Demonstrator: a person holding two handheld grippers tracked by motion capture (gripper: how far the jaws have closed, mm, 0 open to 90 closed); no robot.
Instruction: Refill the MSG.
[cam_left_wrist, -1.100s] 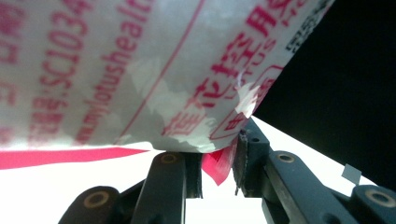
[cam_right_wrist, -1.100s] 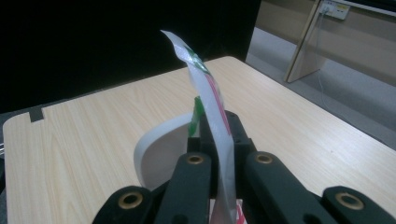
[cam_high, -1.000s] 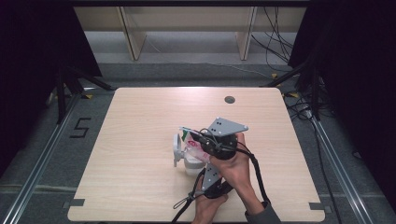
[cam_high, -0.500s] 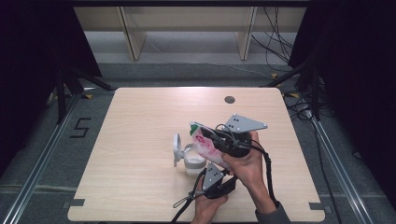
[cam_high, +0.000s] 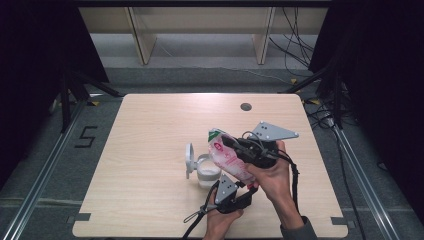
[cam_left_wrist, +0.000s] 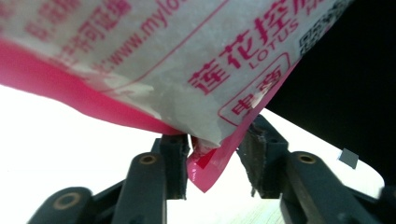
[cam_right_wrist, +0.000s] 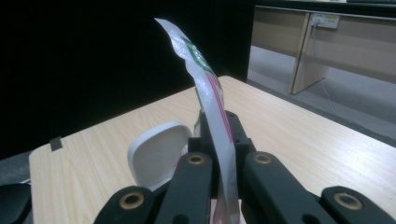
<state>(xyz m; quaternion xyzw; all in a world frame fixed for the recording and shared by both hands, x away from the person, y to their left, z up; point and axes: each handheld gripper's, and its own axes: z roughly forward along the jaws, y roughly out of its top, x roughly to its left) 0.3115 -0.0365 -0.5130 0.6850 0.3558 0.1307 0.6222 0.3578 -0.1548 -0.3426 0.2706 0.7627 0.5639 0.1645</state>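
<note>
White lidded container on table, contents unclear. Pink pouch slanted, green end up-left; right gripper clamps it; left gripper jaws just opening, pouch corner between.

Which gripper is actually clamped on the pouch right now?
The right gripper: its jaws pinch the pink-and-white pouch flat. The left gripper has just been opening; the pouch's corner hangs between its jaws with gaps.

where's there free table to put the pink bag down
The far half of the table, from the white container to the round hole, is bare, as is the left side out to the edge. It is crowded near the front: container, pink bag, right gripper and left gripper.
</note>
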